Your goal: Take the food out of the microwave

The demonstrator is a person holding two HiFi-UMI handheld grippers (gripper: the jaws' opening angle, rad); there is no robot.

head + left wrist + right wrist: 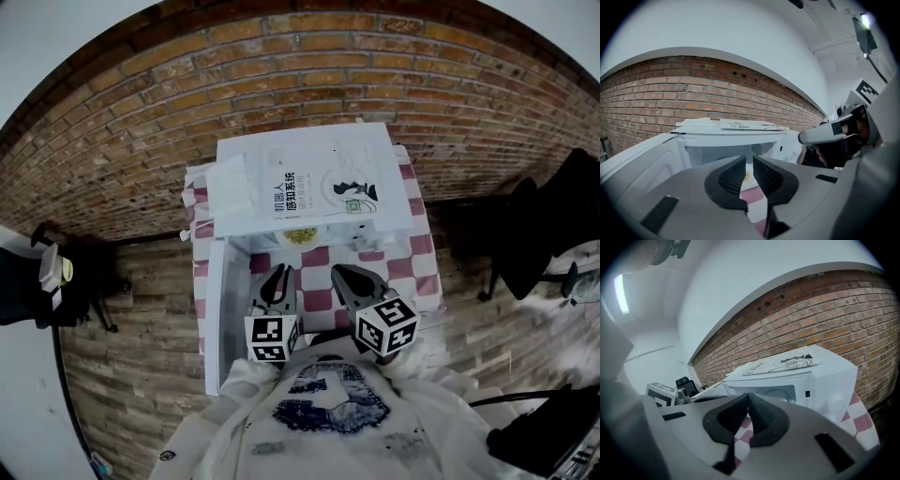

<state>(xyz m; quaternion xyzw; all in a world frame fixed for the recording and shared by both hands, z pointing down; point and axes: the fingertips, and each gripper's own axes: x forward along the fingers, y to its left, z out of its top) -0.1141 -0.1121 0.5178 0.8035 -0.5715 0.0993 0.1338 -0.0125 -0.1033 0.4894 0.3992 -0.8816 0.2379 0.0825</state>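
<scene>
The white microwave (309,178) stands on a table with a red-and-white checked cloth (417,262), and its door (215,314) is swung open to the left. Inside, near the front of the cavity, lies a plate of yellowish food (299,236), also glimpsed between the left jaws in the left gripper view (747,176). My left gripper (278,281) hovers just before the opening; its jaws (749,159) stand a narrow gap apart with nothing between them. My right gripper (352,279) is beside it over the cloth, its pads (749,397) closed together and empty.
A printed book (323,187) and a folded white sheet (230,187) lie on the microwave's top. A brick wall runs behind. A black office chair (548,230) stands to the right and dark gear (37,281) to the left on the brick-pattern floor.
</scene>
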